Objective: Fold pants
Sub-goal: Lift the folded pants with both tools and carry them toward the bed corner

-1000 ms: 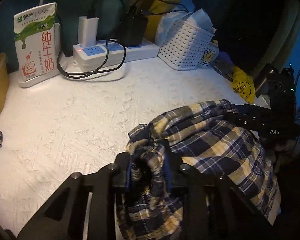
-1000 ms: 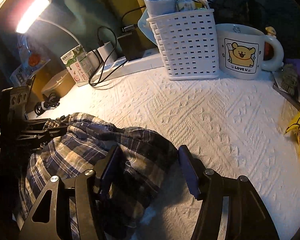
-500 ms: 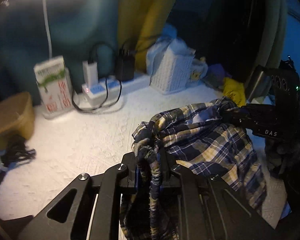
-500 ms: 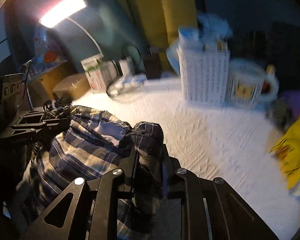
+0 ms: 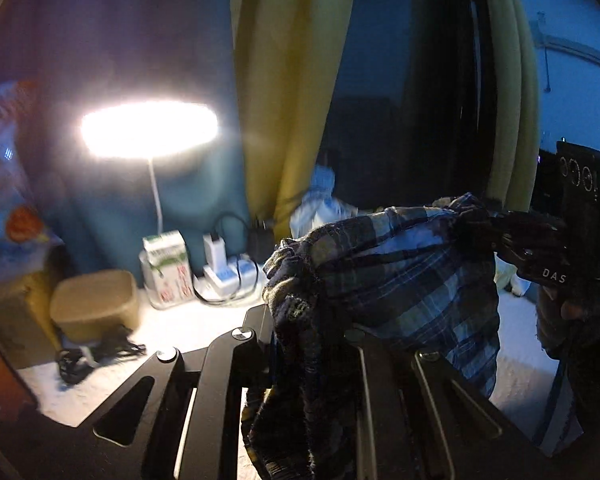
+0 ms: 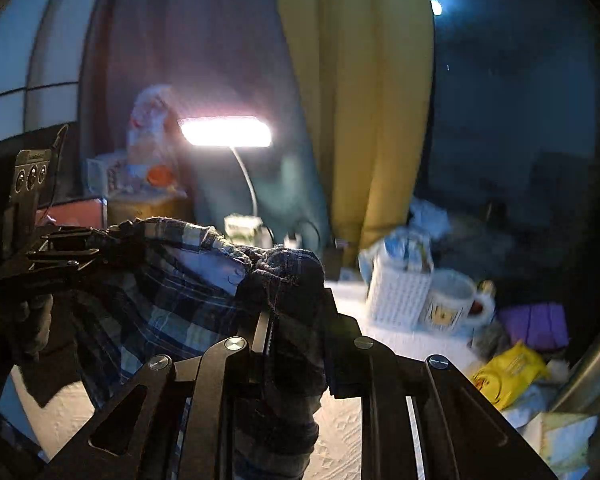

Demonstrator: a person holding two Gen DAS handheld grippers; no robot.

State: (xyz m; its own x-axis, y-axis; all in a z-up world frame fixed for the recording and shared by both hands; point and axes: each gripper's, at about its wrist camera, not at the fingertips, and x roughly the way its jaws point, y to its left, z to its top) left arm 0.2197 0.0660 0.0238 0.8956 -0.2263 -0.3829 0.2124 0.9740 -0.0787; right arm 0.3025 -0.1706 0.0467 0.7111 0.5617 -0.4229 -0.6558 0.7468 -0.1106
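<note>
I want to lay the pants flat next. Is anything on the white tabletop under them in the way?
Nothing visible. Both tools, left and right, grip the plaid pants above the white tabletop, bare below. The basket and mug stand farther back.

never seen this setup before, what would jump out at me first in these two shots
The lit desk lamp glares at the back of the table, left of the yellow curtain. In front, the plaid pants hang in the air, stretched between the left gripper and the right gripper, each shut on a bunched end of the cloth. Below lies the white table cover, with a white basket and a bear mug at its right.
</note>
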